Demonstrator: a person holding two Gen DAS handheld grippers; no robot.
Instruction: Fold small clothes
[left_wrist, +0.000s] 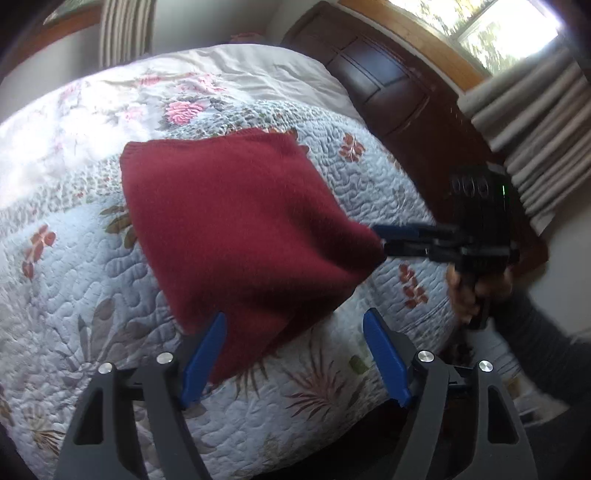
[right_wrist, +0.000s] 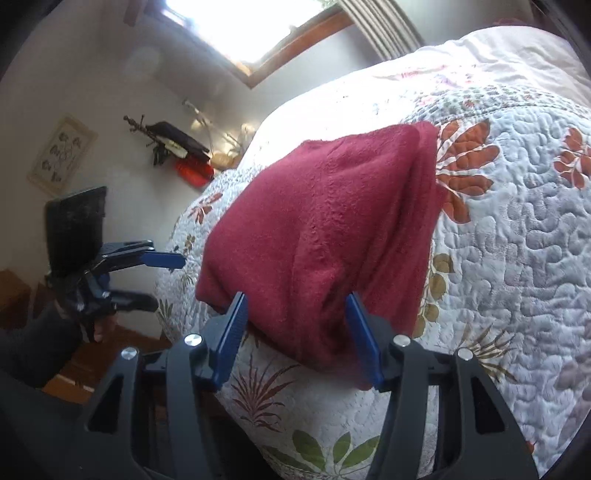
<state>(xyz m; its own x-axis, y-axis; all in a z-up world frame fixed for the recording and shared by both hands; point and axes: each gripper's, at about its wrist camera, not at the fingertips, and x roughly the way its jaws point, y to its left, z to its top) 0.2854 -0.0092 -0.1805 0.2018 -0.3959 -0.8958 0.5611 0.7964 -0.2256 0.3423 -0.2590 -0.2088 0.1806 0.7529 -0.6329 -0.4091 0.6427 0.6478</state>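
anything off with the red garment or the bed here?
Nothing damaged or spilled. The folded red garment lies skewed on the quilt, near the bed's edge, one corner by the right gripper. Both that and the left gripper are open, holding nothing.

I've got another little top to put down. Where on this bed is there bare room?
The floral quilt lies bare on the left gripper's side of the folded red garment, and beyond it up to the white sheet. Bare quilt also flanks its other side in the right wrist view. The near edge is crowded: both open grippers, right gripper included, meet the garment there.
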